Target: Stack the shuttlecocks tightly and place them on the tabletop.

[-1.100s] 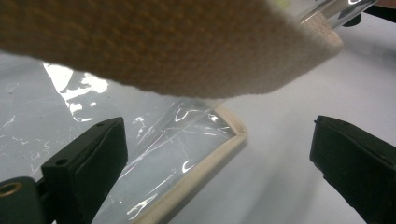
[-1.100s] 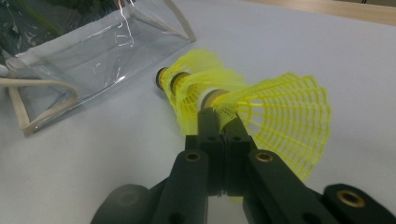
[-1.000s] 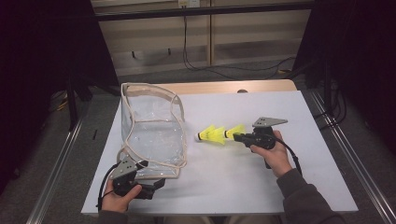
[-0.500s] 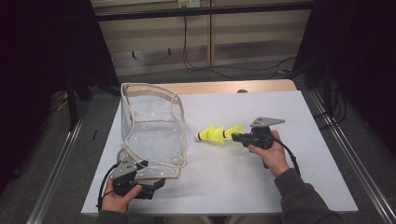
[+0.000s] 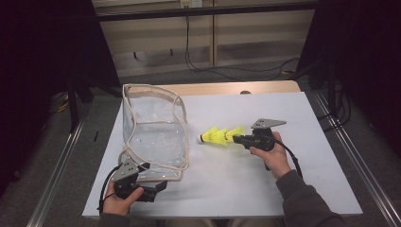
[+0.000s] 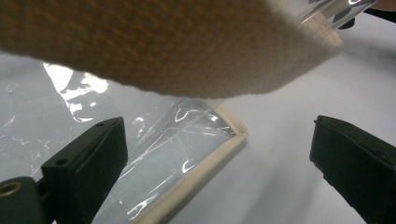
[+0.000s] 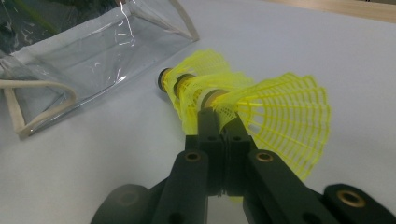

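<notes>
Right gripper [image 7: 224, 122]: jaws pressed together, pinching skirt of rearmost in a nested stack of yellow shuttlecocks [image 5: 218, 135], held near middle of white table [image 5: 302, 189]. Left gripper [image 6: 219, 154]: jaws spread, flanking beige-trimmed corner of clear plastic bag [image 5: 151, 135]. Bag: standing open along table's left edge, near front-left corner.

- Left tool [image 5: 158, 185]: jaws stand wide apart, gripped by the left hand [image 5: 120, 201].
- Right tool [image 5: 236, 138]: jaws pressed together, right hand [image 5: 272, 158] behind it.
</notes>
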The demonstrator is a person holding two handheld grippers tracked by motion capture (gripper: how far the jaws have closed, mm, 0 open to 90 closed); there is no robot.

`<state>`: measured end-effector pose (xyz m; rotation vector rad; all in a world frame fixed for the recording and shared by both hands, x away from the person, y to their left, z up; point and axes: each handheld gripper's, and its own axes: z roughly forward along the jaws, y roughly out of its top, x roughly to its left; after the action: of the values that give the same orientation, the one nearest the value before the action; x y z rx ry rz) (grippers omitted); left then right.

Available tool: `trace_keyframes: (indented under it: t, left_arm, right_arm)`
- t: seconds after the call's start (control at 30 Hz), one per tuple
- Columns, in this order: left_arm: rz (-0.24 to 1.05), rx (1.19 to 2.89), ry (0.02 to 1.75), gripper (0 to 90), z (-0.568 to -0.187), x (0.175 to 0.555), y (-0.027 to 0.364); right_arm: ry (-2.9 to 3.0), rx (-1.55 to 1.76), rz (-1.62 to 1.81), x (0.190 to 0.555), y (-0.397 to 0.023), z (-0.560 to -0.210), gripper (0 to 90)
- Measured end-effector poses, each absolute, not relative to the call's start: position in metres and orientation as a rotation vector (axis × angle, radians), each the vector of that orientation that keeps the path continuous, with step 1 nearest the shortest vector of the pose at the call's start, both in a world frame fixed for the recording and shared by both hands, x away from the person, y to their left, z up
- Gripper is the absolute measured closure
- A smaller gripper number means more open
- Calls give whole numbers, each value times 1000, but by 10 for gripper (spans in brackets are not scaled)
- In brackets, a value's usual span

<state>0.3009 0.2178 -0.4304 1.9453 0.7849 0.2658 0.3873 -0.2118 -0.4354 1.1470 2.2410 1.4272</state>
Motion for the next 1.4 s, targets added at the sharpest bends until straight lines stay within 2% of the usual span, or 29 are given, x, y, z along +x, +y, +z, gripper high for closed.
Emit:
trace_keyframes:
  t: [1.4]
  left_arm:
    - [266,1945,784,41,-430,301,218]
  right_arm:
    - [2262,1134,1426,388,-200,-440,888]
